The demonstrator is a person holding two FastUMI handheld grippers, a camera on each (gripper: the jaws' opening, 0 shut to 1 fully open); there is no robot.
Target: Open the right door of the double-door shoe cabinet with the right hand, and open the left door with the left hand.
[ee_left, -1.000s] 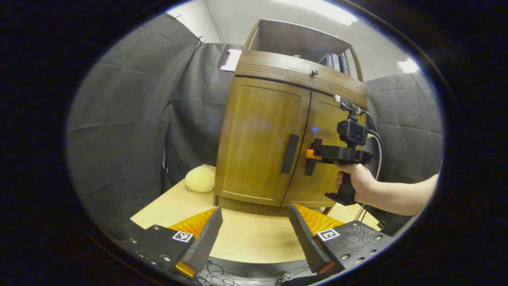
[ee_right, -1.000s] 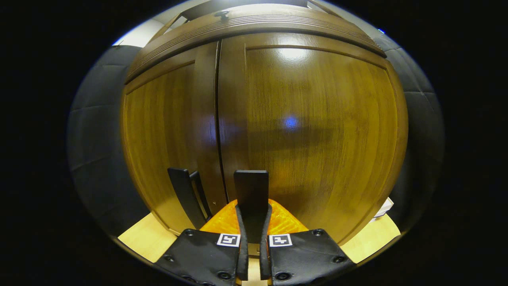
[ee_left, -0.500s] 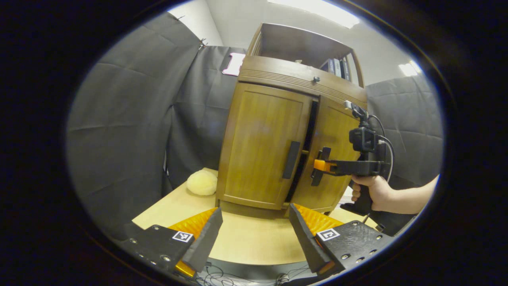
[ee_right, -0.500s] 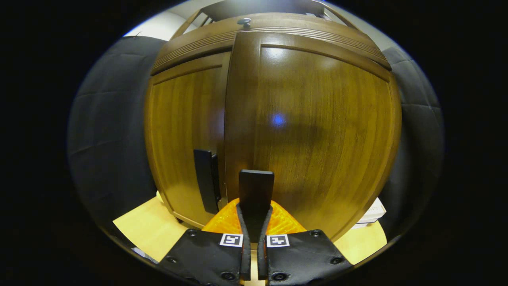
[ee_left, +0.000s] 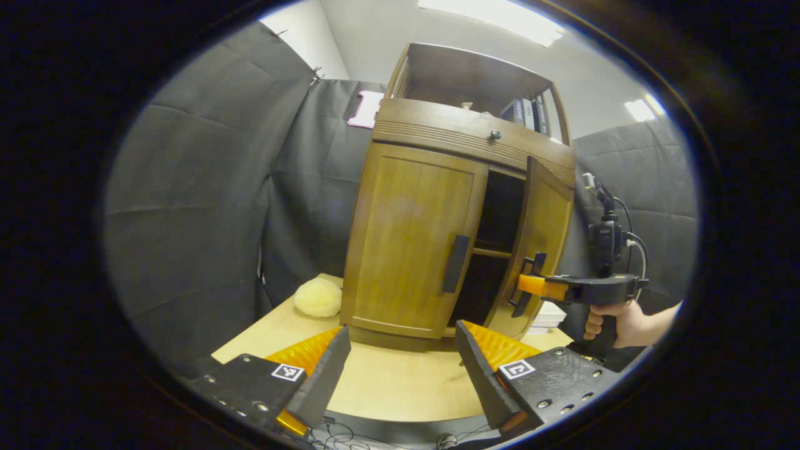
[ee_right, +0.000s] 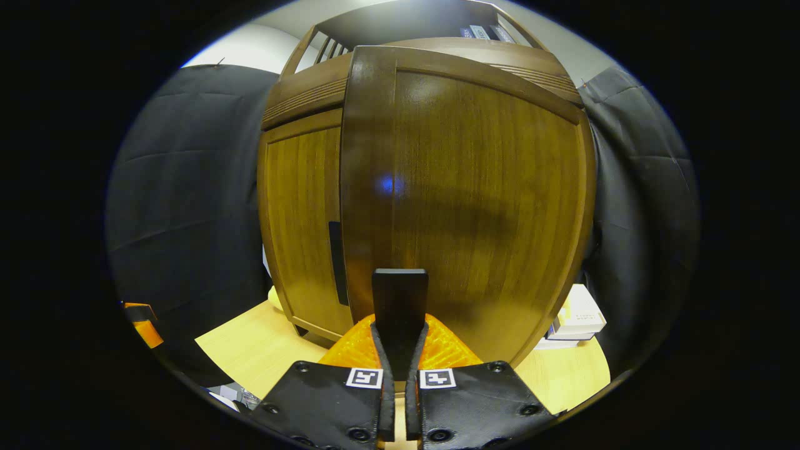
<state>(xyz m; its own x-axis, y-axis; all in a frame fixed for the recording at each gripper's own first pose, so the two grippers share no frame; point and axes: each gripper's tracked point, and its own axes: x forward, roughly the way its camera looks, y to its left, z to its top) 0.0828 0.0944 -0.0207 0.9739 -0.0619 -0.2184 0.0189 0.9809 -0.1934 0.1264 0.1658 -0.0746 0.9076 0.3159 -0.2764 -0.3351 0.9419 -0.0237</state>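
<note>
I'm clamping the right gripper (ee_right: 400, 350) on the right door's handle (ee_right: 400, 300), door (ee_left: 537, 250) standing half open. Left gripper (ee_left: 400, 369) is hanging wide, well short of the left door (ee_left: 412, 237). Yanking sideways risks slipping off that handle.

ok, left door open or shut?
Shut. In the left gripper view the left door sits flush in the cabinet frame, while the right door is swung out, exposing the dark interior.
</note>
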